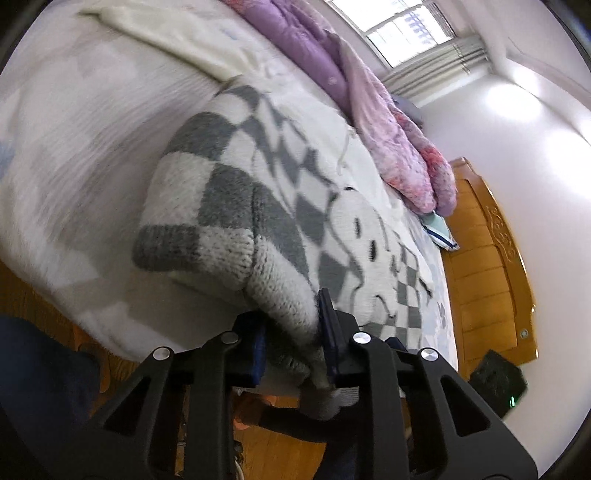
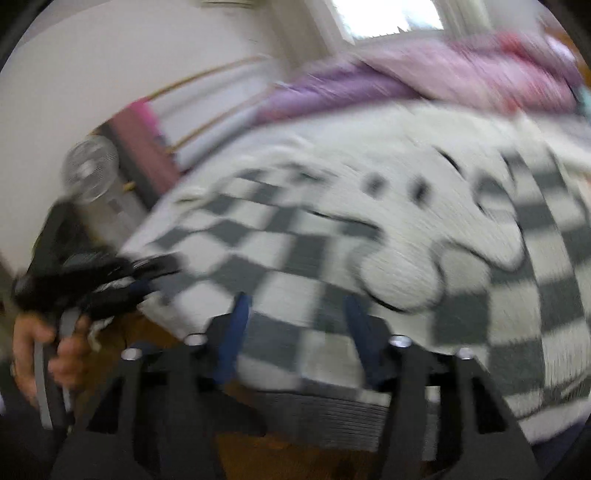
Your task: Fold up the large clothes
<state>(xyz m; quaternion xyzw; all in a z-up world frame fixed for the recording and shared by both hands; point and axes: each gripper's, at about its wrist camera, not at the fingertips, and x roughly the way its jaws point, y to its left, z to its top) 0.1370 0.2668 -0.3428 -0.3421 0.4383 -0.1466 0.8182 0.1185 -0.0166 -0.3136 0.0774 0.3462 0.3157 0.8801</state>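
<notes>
Here, the checkered sweater (image 1: 236,192) lies across the bed (image 1: 74,155) near its wooden-floor edge, purple quilts (image 1: 388,122) heaped along the far edge by the window (image 1: 399,29). The left gripper (image 1: 291,332) pinches a knit fold; the right gripper (image 2: 295,332) (blurred) is spread over the hem.

A purple quilt (image 1: 295,40) is lying bunched along the far side of the bed (image 1: 66,147), and a pink blanket (image 1: 402,147) is trailing from it toward the wooden headboard (image 1: 487,266). A cream cloth (image 1: 177,33) is spreading flat near the quilt. A pale green pillow (image 1: 439,229) is peeking out beneath the pink blanket. Light is coming through the window (image 1: 402,26). In the blurred right wrist view, what seems to be a standing fan (image 2: 90,170) is sitting beside the bed. A dark box (image 1: 498,384) is resting by the wall.
</notes>
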